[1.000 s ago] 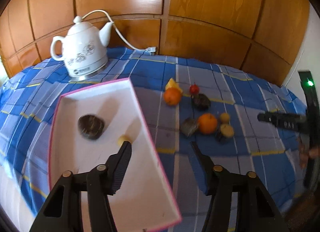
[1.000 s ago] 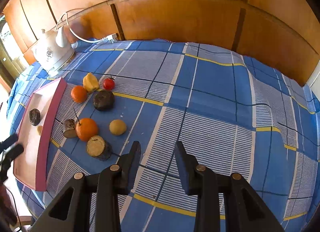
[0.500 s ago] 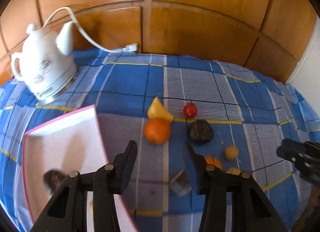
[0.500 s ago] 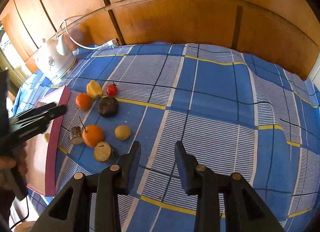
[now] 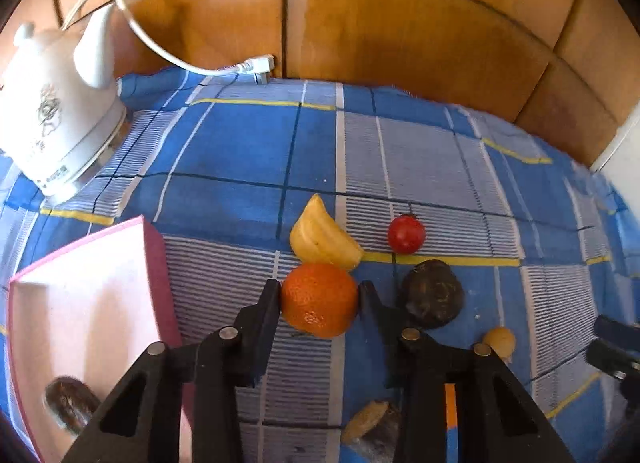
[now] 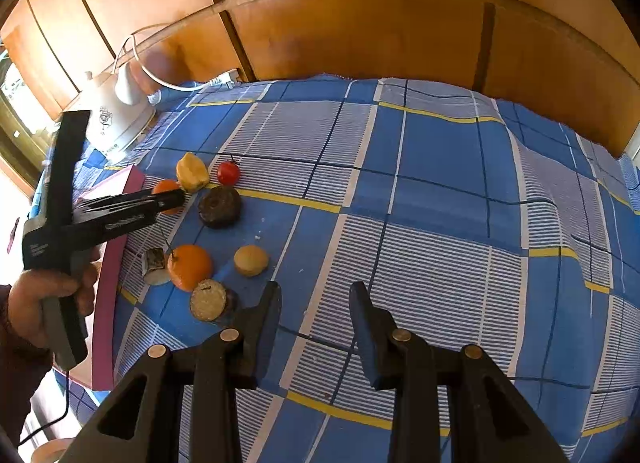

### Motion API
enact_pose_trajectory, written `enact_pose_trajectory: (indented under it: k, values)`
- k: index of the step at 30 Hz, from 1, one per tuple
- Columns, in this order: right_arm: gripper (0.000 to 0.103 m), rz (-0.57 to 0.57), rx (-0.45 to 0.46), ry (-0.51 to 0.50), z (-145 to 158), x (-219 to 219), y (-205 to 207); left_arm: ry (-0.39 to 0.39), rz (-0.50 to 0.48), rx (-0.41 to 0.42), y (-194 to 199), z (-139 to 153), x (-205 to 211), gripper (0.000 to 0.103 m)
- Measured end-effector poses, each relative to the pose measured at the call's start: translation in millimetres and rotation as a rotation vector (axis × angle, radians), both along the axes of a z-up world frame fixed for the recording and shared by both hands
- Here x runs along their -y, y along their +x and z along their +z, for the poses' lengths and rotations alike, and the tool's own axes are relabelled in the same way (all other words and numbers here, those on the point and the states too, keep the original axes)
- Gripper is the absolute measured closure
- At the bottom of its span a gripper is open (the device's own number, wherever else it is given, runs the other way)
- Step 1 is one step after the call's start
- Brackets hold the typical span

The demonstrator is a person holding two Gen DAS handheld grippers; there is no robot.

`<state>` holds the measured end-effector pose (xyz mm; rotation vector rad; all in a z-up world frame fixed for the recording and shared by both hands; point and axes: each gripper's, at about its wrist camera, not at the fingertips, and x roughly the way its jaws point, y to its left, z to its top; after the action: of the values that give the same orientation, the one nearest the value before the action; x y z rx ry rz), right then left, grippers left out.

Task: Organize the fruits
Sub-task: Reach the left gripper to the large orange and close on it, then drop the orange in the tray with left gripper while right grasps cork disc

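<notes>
Both grippers are matte black plastic. The left gripper (image 5: 319,295) has two flat tapering fingers (image 5: 264,315) on triangular cut-out frames, each with round silver screws. The right gripper (image 6: 314,303) is alike. From the side the left tool carries small white lettering, a grey handle and a thin black cable. A dark sleeve (image 6: 16,367) covers the wrist.

Left wrist view: white ceramic kettle (image 5: 52,119) was cut off at the left edge. Dark round fruit (image 5: 70,409) in the pink-rimmed white tray (image 5: 80,315) was blurred. Second orange fruit (image 5: 451,403) showed only as a sliver behind the finger; cut brown piece (image 5: 370,421) was partly covered.
</notes>
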<state>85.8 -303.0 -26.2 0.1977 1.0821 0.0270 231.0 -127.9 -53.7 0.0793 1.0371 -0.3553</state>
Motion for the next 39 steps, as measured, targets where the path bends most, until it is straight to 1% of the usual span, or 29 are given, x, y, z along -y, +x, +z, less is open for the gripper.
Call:
enact_pose_trajectory:
  k: [2, 6, 9, 12, 15, 17, 18, 20, 22, 24, 26, 28, 31, 33, 35, 39]
  values:
    - [0.068, -0.002, -0.004, -0.001, -1.2, 0.5, 0.0, -0.035, -0.007, 0.024, -12.1, 11.3, -6.2, 0.064]
    - [0.068, 0.004, -0.020, -0.010, -5.5, -1.6, 0.1, -0.068, -0.028, 0.094, -40.5, 34.6, -14.9, 0.064]
    - [0.068, 0.009, -0.030, -0.014, -7.9, -2.9, -0.1, -0.109, -0.021, 0.118, -60.7, 48.4, -27.8, 0.064]
    - [0.068, 0.005, -0.039, -0.009, -10.1, -1.6, -0.3, -0.123, -0.013, 0.135, -81.6, 56.1, -40.0, 0.064]
    - [0.068, 0.005, -0.047, 0.001, -12.0, -1.0, -0.6, -0.133, 0.000, 0.139, -104.3, 58.2, -54.0, 0.064]
    - [0.068, 0.023, -0.040, 0.046, -11.3, -1.8, -1.0, -0.138, 0.008, 0.140, -117.5, 58.2, -60.7, 0.064]
    - [0.068, 0.058, -0.033, 0.096, -10.0, -5.4, -1.1, -0.143, 0.011, 0.138, -122.3, 57.3, -64.5, 0.064]
    - [0.068, 0.119, -0.022, 0.127, -8.7, -15.5, -1.9, -0.152, 0.020, 0.132, -134.3, 55.6, -73.3, 0.064]
    - [0.068, 0.201, -0.013, 0.121, -8.6, -34.0, -3.9, -0.155, 0.027, 0.137, -145.0, 55.4, -80.4, 0.064]
    - [0.068, 0.249, -0.015, 0.105, -11.6, -49.9, -4.5, -0.157, 0.036, 0.142, -152.5, 54.9, -87.3, 0.064]
    - [0.065, 0.279, -0.024, 0.061, -17.3, -64.8, -2.6, -0.169, 0.049, 0.140, -159.8, 54.1, -95.2, 0.064]
    - [0.059, 0.300, -0.025, 0.032, -21.5, -74.4, 0.6, -0.177, 0.065, 0.136, -165.8, 52.9, -103.3, 0.064]
    - [0.058, 0.306, -0.031, -0.032, -29.3, -83.0, 6.7, -0.182, 0.088, 0.134, -172.6, 51.5, -114.5, 0.064]
    - [0.057, 0.315, -0.043, -0.032, -34.5, -84.0, 9.3, -0.183, 0.102, 0.137, -177.0, 50.8, -121.8, 0.064]
    - [0.057, 0.313, -0.043, -0.062, -39.7, -87.1, 12.3, -0.183, 0.112, 0.138, -179.8, 49.8, -126.1, 0.064]
    - [0.058, 0.301, -0.035, -0.029, -45.4, -85.8, 16.8, -0.180, 0.135, 0.134, -184.7, 46.1, -134.3, 0.064]
